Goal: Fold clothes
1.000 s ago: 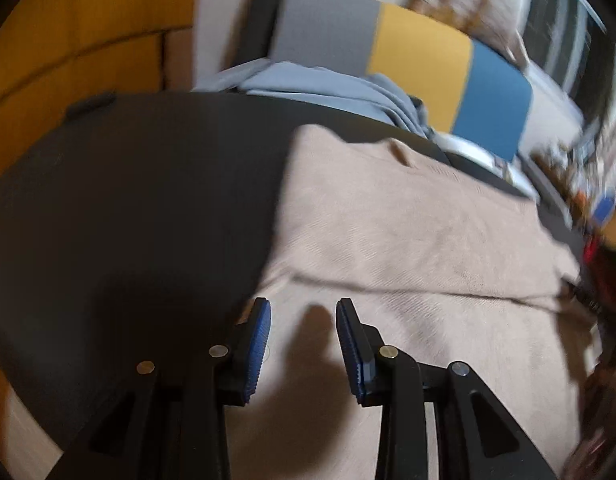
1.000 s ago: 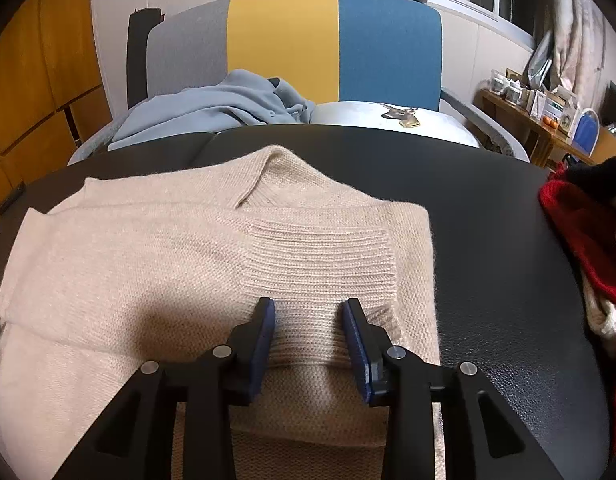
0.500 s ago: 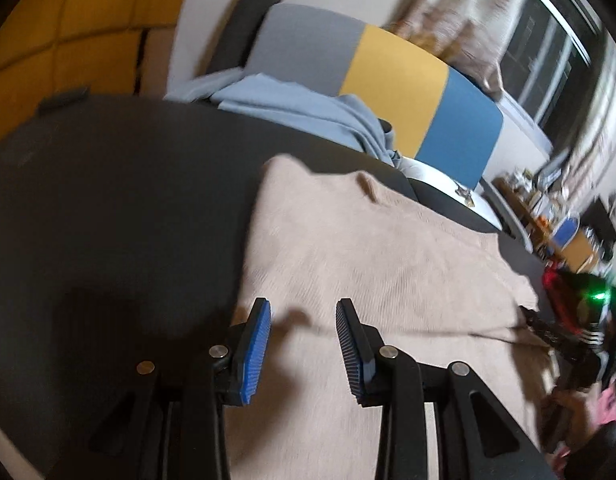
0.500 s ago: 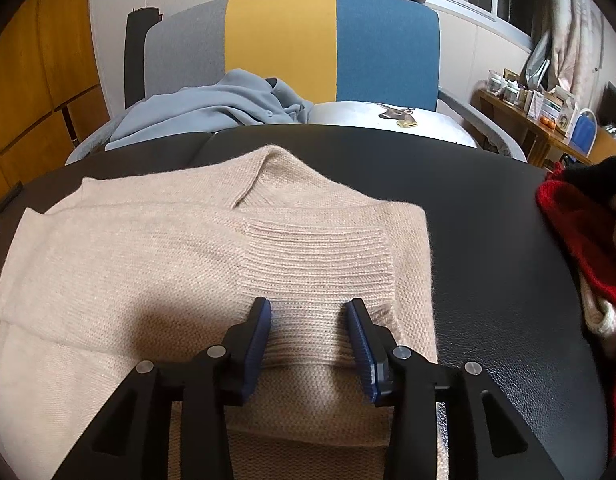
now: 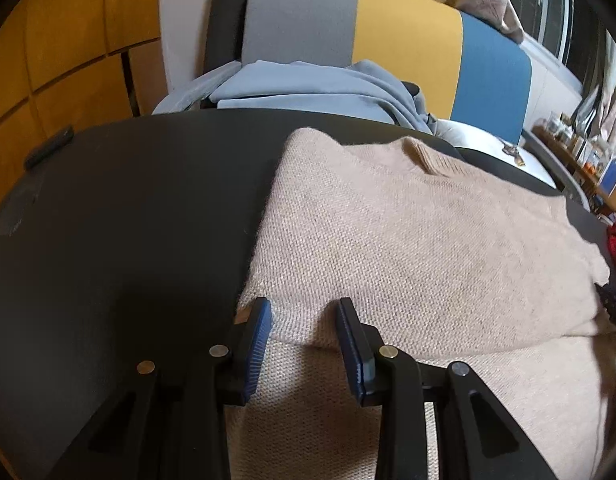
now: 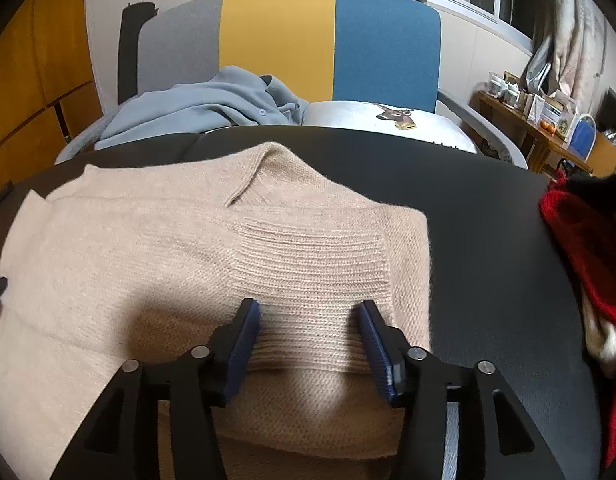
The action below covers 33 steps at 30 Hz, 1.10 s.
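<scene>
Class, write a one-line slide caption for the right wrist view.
Open right tool over the ribbed cuff of a folded beige knit sweater on a black table.

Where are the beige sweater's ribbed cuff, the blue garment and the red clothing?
ribbed cuff [image 6: 313, 264], right wrist view, middle of ribbing.
blue garment [image 6: 196, 110], right wrist view, bunched folds on chair.
red clothing [image 6: 571, 236], right wrist view, upper red fabric.
</scene>
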Tool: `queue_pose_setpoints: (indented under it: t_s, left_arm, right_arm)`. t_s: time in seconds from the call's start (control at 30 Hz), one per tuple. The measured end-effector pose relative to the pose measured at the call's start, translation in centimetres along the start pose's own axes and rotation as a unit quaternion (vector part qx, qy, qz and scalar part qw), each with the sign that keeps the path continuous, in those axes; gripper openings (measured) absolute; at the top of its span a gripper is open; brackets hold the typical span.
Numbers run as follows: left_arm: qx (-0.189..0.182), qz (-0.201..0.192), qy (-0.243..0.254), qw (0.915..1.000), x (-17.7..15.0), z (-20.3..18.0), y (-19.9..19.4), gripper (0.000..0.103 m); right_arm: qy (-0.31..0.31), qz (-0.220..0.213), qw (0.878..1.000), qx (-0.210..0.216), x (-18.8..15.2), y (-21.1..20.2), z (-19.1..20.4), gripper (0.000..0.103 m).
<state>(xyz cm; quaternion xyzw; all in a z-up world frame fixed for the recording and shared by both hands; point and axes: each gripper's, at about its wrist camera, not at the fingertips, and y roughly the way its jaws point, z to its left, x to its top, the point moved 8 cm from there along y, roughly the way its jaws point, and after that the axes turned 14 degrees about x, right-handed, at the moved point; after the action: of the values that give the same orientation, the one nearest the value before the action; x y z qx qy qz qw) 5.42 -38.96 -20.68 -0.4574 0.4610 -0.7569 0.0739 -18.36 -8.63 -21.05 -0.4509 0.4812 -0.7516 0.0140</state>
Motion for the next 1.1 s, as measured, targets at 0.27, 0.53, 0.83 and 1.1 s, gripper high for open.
queue_pose_setpoints:
  t_s: [0.27, 0.53, 0.83, 1.1]
  left_arm:
    - [-0.031, -0.008, 0.010, 0.9994, -2.6, 2.2, -3.7, 0.034]
    - [-0.050, 0.032, -0.029, 0.9978, -9.5, 9.4, -6.3, 0.035]
    - [-0.075, 0.016, -0.002, 0.9971, -14.4, 8.5, -10.5, 0.040]
    - [-0.088, 0.005, 0.030, 0.9957, -16.4, 6.0, -12.8, 0.043]
  right_arm:
    - [0.081, 0.010, 0.995, 0.051, 0.2, -0.9, -4.7, 0.103]
    - [0.144, -0.019, 0.962, 0.231, -7.8, -10.6, -5.2, 0.103]
    - [0.170, 0.005, 0.930, 0.325, -15.7, -16.2, -2.8, 0.103]
    - [0.095, 0.024, 0.955, 0.280, -18.1, -16.7, 0.7, 0.054]
